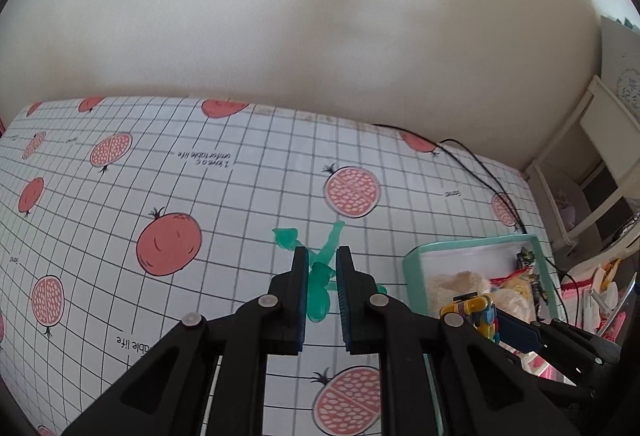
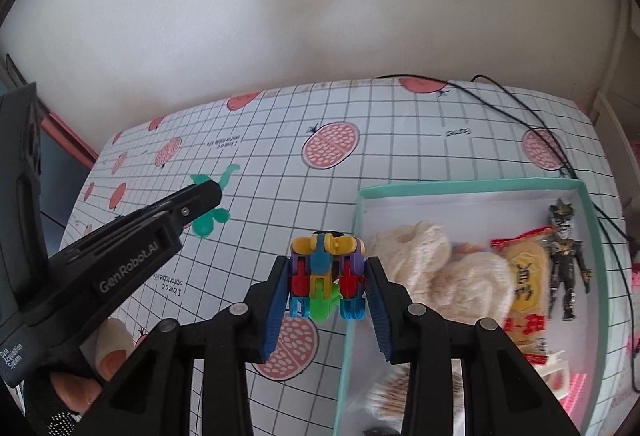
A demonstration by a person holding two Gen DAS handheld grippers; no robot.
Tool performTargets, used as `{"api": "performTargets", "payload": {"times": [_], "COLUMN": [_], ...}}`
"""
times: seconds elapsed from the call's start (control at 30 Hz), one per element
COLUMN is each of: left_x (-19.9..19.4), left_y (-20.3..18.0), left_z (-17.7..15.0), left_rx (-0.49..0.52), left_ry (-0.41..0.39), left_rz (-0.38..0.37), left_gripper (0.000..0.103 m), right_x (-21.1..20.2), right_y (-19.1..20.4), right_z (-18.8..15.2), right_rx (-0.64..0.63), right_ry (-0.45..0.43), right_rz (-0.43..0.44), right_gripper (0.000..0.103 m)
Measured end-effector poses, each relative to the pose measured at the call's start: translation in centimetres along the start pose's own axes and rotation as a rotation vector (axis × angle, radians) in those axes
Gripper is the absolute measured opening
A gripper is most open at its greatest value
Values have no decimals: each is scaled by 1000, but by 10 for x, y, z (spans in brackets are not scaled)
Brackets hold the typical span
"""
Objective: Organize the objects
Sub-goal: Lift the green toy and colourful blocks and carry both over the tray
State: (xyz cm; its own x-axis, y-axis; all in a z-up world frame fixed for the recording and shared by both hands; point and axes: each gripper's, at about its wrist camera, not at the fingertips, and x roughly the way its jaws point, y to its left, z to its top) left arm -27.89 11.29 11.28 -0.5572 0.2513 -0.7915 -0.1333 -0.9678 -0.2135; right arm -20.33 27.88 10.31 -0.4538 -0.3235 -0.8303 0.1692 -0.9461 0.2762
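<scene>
Right wrist view: right gripper (image 2: 326, 290) clamped on a block toy (image 2: 326, 276), held over the tablecloth (image 2: 260, 156) beside the teal box (image 2: 472, 186).
Box contents: cream knit pieces (image 2: 440, 268), a yellow packet (image 2: 524, 276) and a dark figure (image 2: 566, 260) by the right wall. Left gripper (image 1: 322, 276) stands part open, its fingers (image 1: 299, 276) either side of a green toy (image 1: 320, 296) lying on the cloth left of the box (image 1: 460, 245); whether they touch it cannot be told. A black cable (image 2: 520, 112) runs behind the box.
</scene>
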Motion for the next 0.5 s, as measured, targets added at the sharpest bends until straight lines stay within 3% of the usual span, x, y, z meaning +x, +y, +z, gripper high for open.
{"api": "performTargets", "payload": {"times": [0.5], "left_x": [-32], "left_y": [-99], "left_z": [-7], "left_rx": [192], "left_ry": [-49], "left_rz": [-108], "left_gripper": [14], "right_x": [-72], "right_y": [-76], "right_z": [1], "right_rx": [119], "right_ry": [-107], "right_rz": [-77], "right_gripper": [40]}}
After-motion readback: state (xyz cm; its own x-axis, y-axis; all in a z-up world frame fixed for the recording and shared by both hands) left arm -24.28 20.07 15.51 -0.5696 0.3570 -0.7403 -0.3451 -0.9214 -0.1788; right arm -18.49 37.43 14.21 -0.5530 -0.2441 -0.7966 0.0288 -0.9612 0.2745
